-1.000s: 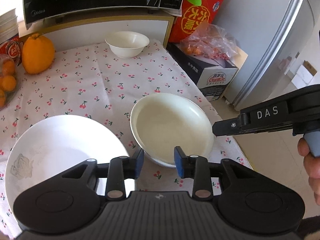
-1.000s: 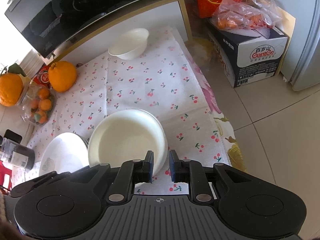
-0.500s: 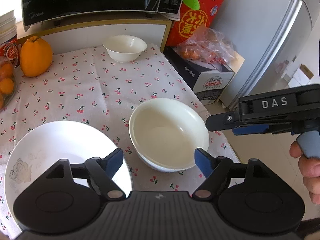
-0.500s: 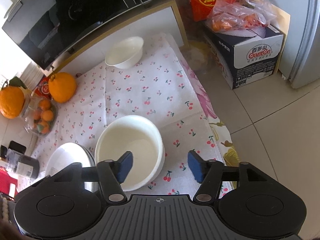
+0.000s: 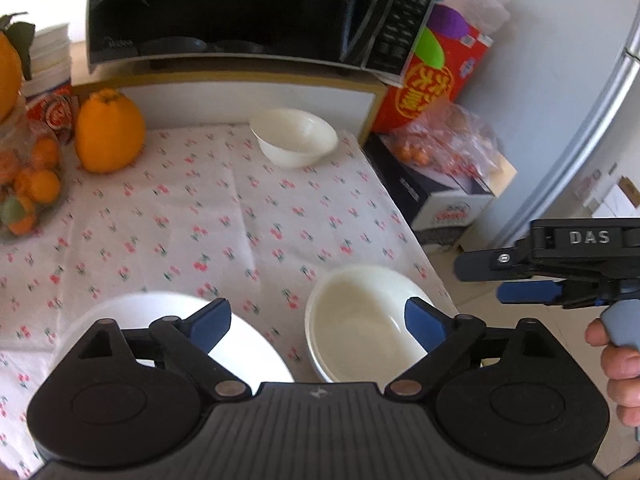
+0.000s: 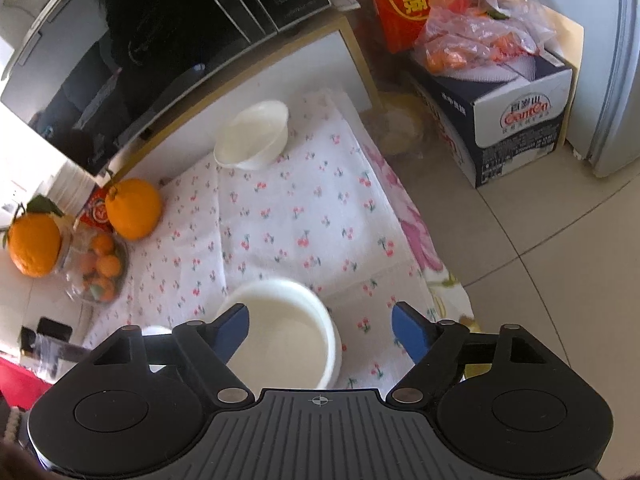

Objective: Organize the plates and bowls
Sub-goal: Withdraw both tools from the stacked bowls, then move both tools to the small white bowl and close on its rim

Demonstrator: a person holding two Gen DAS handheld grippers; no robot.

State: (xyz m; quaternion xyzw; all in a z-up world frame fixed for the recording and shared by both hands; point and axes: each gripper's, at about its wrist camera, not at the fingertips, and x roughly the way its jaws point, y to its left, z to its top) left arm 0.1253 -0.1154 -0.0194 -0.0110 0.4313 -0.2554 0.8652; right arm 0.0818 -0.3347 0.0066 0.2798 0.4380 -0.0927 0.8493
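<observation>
Plates and bowls sit on the cherry-print cloth point(image 5: 240, 216): we see the white plate point(image 5: 160, 312) at left, the large bowl point(image 5: 360, 332) near the right edge, the small bowl point(image 5: 294, 136) beside the microwave point(image 5: 240, 12). Our left gripper point(image 5: 316, 324) and right gripper point(image 6: 320, 330) both hang spread, grasping nothing. Only the right wrist view shows the floor point(image 6: 540, 260).

On your cherry-print tablecloth point(image 5: 224, 216), the large white bowl point(image 5: 360, 336) sits at the near right edge, with the flat white plate point(image 5: 160, 312) to its left. The small white bowl point(image 5: 294, 136) stands at the far side (below the black microwave point(image 5: 240, 8)); the big orange citrus fruit point(image 5: 109, 136) lies far left.
</observation>
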